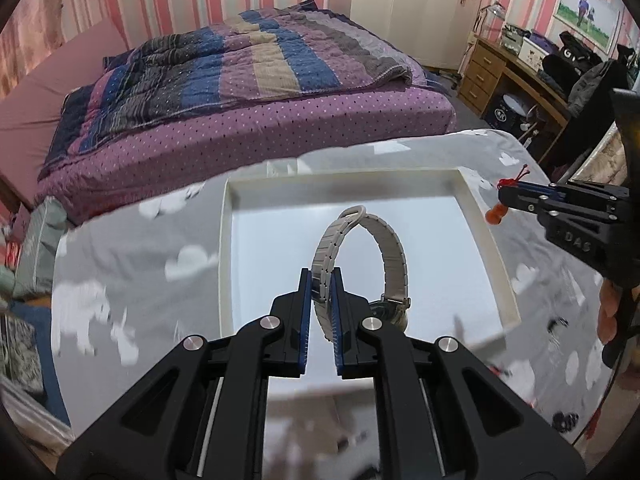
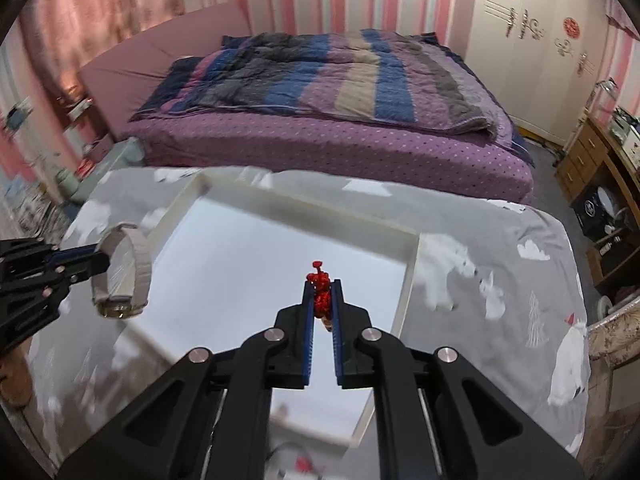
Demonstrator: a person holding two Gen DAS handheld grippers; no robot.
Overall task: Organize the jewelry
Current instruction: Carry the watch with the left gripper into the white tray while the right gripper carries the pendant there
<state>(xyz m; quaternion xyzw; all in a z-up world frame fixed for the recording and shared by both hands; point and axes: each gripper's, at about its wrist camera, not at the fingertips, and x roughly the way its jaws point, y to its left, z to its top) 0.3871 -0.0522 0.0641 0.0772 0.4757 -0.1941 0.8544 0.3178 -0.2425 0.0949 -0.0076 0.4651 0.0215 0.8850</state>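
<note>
My left gripper [image 1: 321, 280] is shut on the band of a silver metal wristwatch [image 1: 394, 256] and holds it above the white shallow tray [image 1: 492, 232]. It also shows in the right wrist view [image 2: 100, 262] with the watch [image 2: 138, 264] hanging near the tray's left side. My right gripper [image 2: 322, 288] is shut on a red knotted cord ornament [image 2: 320, 294] above the tray [image 2: 408, 280]. In the left wrist view it [image 1: 502, 196] sits over the tray's right rim with the red ornament [image 1: 498, 214] dangling.
The tray lies on a grey cloth with white animal prints [image 1: 160, 264]. A bed with a striped quilt [image 1: 260, 60] is behind it. A wooden desk with clutter [image 1: 520, 68] stands at the right. Small red and dark items [image 1: 564, 420] lie on the cloth near the right front.
</note>
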